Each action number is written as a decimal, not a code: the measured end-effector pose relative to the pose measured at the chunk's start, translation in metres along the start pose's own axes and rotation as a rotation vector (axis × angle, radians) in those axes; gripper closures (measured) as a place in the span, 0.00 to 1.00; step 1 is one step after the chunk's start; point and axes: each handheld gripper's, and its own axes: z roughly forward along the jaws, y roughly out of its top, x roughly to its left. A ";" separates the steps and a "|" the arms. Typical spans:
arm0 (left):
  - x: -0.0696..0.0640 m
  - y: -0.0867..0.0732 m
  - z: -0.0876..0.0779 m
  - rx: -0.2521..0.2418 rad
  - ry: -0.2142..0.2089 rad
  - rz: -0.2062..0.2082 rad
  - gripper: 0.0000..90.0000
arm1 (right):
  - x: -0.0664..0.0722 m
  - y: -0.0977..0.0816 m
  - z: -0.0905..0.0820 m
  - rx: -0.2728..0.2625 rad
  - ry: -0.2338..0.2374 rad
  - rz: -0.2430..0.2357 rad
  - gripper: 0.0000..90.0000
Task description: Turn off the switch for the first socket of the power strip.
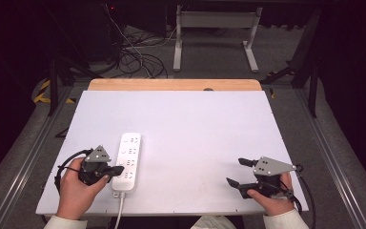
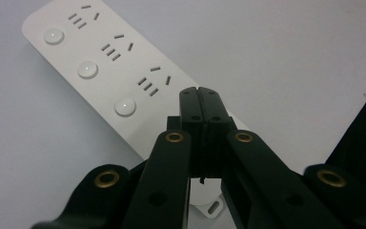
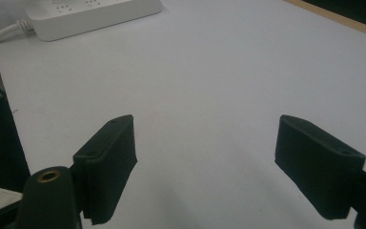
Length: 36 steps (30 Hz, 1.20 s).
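A white power strip [image 1: 128,161] lies on the white table top at the near left, its cable running off the front edge. It has several socket groups and round buttons [image 2: 125,106]. My left gripper [image 1: 116,170] is shut with nothing between its jaws, its tip over the near end of the power strip [image 2: 109,71]. My left gripper [image 2: 200,91] shows its two jaws pressed together. My right gripper [image 1: 236,172] stands open over bare table at the near right, jaws wide apart. In the right gripper view my right gripper [image 3: 205,143] holds nothing, and the power strip [image 3: 90,14] lies far off.
The white board [image 1: 195,124] rests on a wooden table whose edge [image 1: 171,85] shows at the back. Cables [image 1: 133,57] and a grey table frame [image 1: 214,33] lie on the floor beyond. A metal rail [image 1: 333,148] runs along the right side.
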 end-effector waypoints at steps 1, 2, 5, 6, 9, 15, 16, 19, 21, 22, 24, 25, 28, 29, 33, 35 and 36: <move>-0.001 0.001 -0.001 -0.001 0.000 0.003 1.00 | 0.000 0.000 0.000 -0.001 -0.001 0.001 0.25; -0.002 0.001 -0.002 -0.004 0.002 0.005 1.00 | 0.000 0.000 0.000 -0.001 -0.001 0.001 0.25; -0.003 0.003 -0.005 -0.007 0.011 0.019 1.00 | 0.000 0.000 0.000 0.000 0.000 0.002 0.25; -0.005 0.003 -0.007 -0.009 0.014 0.018 1.00 | 0.000 0.000 0.000 0.000 0.001 0.002 0.25; -0.007 0.006 -0.009 -0.012 0.021 0.039 1.00 | 0.000 0.000 0.000 0.000 0.000 0.002 0.25; -0.007 0.005 -0.011 -0.034 0.007 0.031 1.00 | 0.000 0.000 0.000 -0.002 -0.002 0.000 0.25; -0.007 0.005 -0.011 -0.038 0.003 0.030 1.00 | 0.000 0.000 0.000 -0.002 -0.002 0.002 0.25; -0.006 0.005 -0.012 -0.062 -0.014 0.028 1.00 | 0.000 0.000 0.001 0.002 0.000 0.000 0.25; -0.007 0.005 -0.013 -0.091 -0.015 0.002 0.82 | 0.001 0.000 0.001 0.000 0.001 0.002 0.24; -0.008 0.005 -0.013 -0.107 -0.012 -0.002 0.76 | 0.001 0.000 0.001 -0.001 0.002 0.001 0.24; -0.008 0.006 -0.015 -0.145 0.000 0.007 0.66 | 0.000 0.000 0.001 0.001 0.002 0.001 0.24; -0.009 0.006 -0.015 -0.162 0.001 -0.001 0.60 | 0.000 0.000 0.001 0.001 0.002 0.001 0.24; -0.010 0.006 -0.016 -0.197 0.019 0.031 0.51 | 0.001 0.000 0.001 -0.002 0.001 0.001 0.24; -0.010 0.006 -0.016 -0.217 0.025 0.037 0.46 | 0.001 0.000 0.001 -0.003 0.001 0.000 0.24; -0.011 0.005 -0.018 -0.280 0.034 0.043 0.34 | 0.001 0.000 0.000 -0.003 0.001 0.001 0.24; -0.011 0.005 -0.019 -0.295 0.041 0.049 0.30 | 0.001 0.000 0.000 -0.002 0.000 -0.002 0.24; -0.011 0.004 -0.020 -0.301 0.041 0.048 0.29 | 0.001 0.000 0.000 -0.003 0.000 0.000 0.24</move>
